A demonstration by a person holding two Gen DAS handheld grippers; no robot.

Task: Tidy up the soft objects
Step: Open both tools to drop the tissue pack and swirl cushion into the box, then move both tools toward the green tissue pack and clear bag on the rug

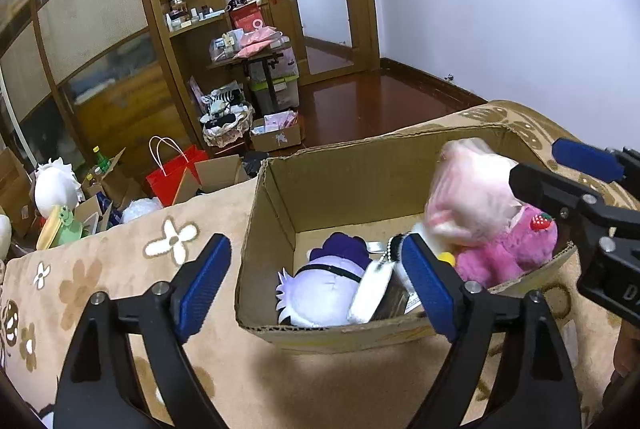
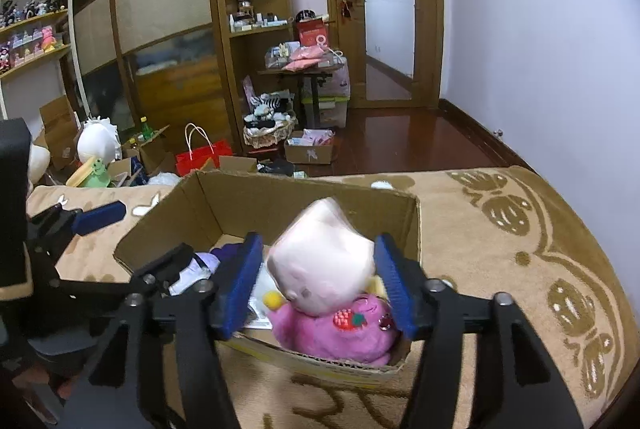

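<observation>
A cardboard box stands open on a tan flowered bedspread. Inside lie a white and purple plush, a tagged item, and a pink plush with a strawberry patch. A pale pink plush in clear wrap rests on the pink plush, blurred. My right gripper is open, its blue pads either side of the wrapped plush with gaps. My left gripper is open and empty over the box's near wall.
The floor beyond the bed holds a red paper bag, open cartons, a wicker basket of soft toys, a loaded side table and wooden shelves. A white wall is on the right, and the bed edge falls away behind the box.
</observation>
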